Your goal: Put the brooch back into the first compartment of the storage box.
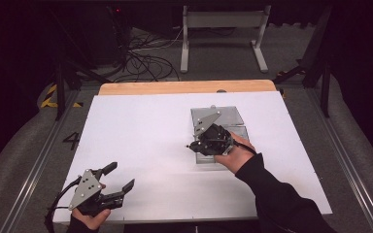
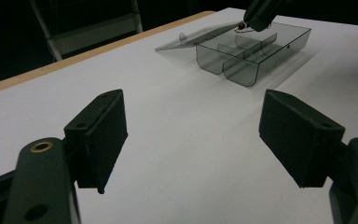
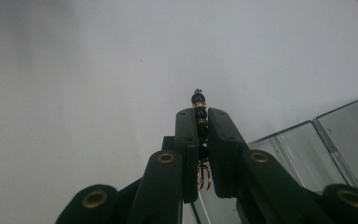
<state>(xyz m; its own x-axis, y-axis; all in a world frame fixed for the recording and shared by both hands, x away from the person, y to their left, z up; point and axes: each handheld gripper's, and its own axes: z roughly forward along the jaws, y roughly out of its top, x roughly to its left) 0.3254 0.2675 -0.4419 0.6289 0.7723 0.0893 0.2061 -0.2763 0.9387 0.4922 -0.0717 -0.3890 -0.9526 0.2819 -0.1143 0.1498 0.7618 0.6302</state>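
Right of centre in the high view, the right tongs [image 1: 190,144] pinch a beaded trinket [image 3: 199,108] beside the open box [image 2: 251,51], seemingly mid-transfer, needing a careful release next; the left tongs [image 1: 122,177] idle agape, lower left.

We look down on a white tabletop [image 1: 141,145] with a wooden far edge [image 1: 184,87], grey carpeted floor [image 1: 24,145], tangled black cables [image 1: 145,60], a pale metal frame [image 1: 223,34], dark surroundings beyond.

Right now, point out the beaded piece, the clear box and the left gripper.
beaded piece [image 3: 198,99], right gripper view, top dark bead
clear box [image 2: 279,46], left gripper view, near side wall
left gripper [image 1: 117,176], high view, between open jaws
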